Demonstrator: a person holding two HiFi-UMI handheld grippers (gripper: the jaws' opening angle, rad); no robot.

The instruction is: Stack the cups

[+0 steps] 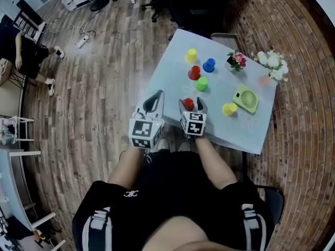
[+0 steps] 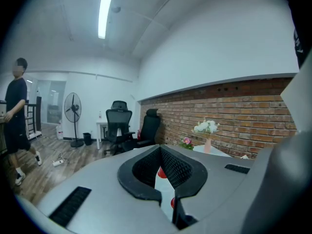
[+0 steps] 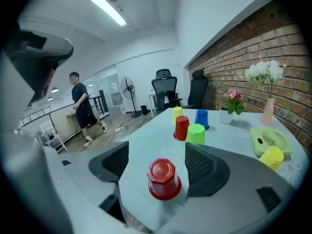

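Observation:
Several upturned cups stand on the pale blue table (image 1: 172, 61): yellow (image 1: 191, 55), blue (image 1: 209, 65), red (image 1: 194, 72) and green (image 1: 201, 83) in a cluster, another yellow cup (image 1: 229, 109) to the right. A small red cup (image 3: 164, 178) stands upside down near the table's front edge, between the jaws of my right gripper (image 3: 156, 150); the pads stand clear of it on both sides, so the gripper is open. My left gripper (image 1: 155, 96) hovers at the table's front left edge, fingers closed tip to tip on nothing.
A green hand fan (image 1: 246, 98) lies beside the right yellow cup. A pink flower pot (image 1: 236, 60) and a vase of white flowers (image 1: 272, 64) stand at the back right. Office chairs (image 2: 119, 126) and a person (image 3: 83, 108) are on the wooden floor beyond.

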